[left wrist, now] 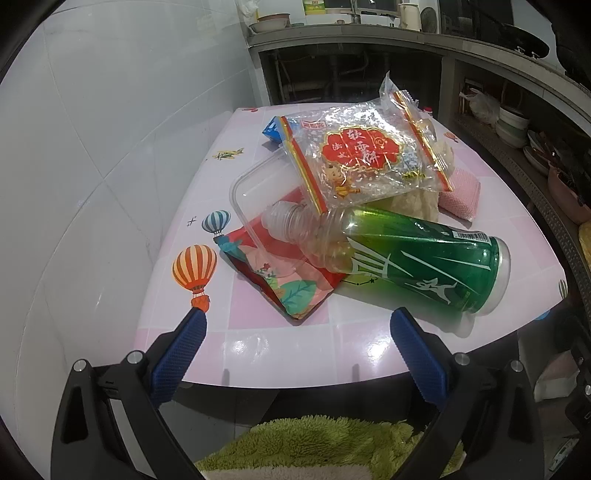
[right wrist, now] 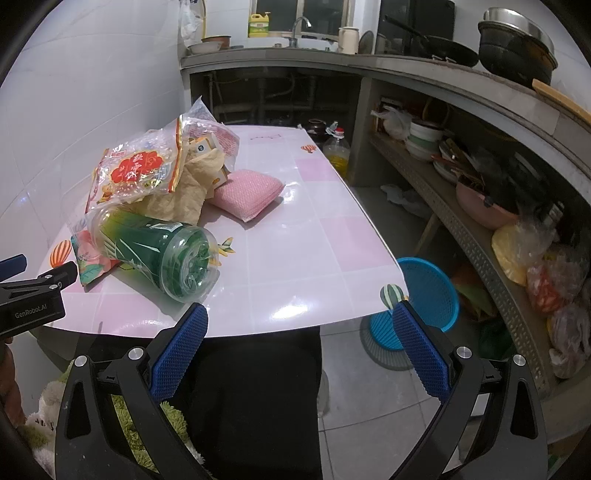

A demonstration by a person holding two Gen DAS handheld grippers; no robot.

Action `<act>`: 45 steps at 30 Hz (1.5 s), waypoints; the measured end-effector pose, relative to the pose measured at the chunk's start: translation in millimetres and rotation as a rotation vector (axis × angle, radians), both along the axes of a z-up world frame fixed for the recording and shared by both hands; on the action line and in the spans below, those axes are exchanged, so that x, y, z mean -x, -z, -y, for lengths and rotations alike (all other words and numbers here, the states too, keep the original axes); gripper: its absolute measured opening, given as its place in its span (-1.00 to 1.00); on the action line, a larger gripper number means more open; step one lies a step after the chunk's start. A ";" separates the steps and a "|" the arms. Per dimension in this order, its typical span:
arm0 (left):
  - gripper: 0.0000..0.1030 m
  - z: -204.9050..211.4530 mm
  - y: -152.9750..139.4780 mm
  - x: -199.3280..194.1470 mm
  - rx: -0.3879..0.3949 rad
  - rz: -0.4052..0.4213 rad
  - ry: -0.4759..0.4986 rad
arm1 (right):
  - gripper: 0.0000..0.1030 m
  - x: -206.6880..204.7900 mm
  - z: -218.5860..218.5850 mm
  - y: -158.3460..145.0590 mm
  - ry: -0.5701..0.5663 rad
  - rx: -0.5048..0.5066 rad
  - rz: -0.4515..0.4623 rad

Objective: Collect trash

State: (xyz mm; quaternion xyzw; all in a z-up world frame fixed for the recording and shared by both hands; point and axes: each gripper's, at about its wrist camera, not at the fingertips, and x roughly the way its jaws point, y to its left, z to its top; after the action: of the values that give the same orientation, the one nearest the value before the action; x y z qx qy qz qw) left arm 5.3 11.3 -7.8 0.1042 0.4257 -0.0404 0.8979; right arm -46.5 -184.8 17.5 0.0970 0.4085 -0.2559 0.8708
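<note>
Green plastic bottle point(left wrist: 417, 258) lying atop wrapper heap on counter point(left wrist: 280, 347).
Light, slick, rolls; take mid-body. Left hand-held gripper point(left wrist: 297, 321) and right hand-held gripper point(right wrist: 299, 314) both spread, empty.

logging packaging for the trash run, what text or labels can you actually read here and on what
"GenRobot.AI": on the black body of the left gripper.
"软雪饼": on the red badge of the clear plastic snack bag.
Green-labelled plastic bottle: barcode and white lettering unreadable.
Yellow jug label: too small.

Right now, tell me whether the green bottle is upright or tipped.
Tipped: the green bottle lies on its side on the table, its base toward the camera.
</note>
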 end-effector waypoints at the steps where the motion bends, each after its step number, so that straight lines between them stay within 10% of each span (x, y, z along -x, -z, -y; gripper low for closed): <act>1: 0.90 -0.2 0.1 -0.2 0.000 0.000 0.000 | 0.86 0.2 0.2 0.2 0.000 0.000 -0.001; 34: 0.90 -18.1 2.3 -26.1 0.022 -0.020 -0.013 | 0.86 -17.3 10.9 -1.1 0.004 -0.004 0.004; 45: 0.90 -71.6 -13.4 -77.4 0.268 -0.019 0.048 | 0.86 -68.9 18.5 -32.1 -0.067 -0.037 0.144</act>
State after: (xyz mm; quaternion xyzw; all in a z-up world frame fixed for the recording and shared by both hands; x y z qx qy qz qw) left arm 82.8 82.8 5.5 -0.0069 0.4222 -0.1195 0.8986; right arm 22.4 -203.3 49.5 0.1174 0.3525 -0.2113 0.9041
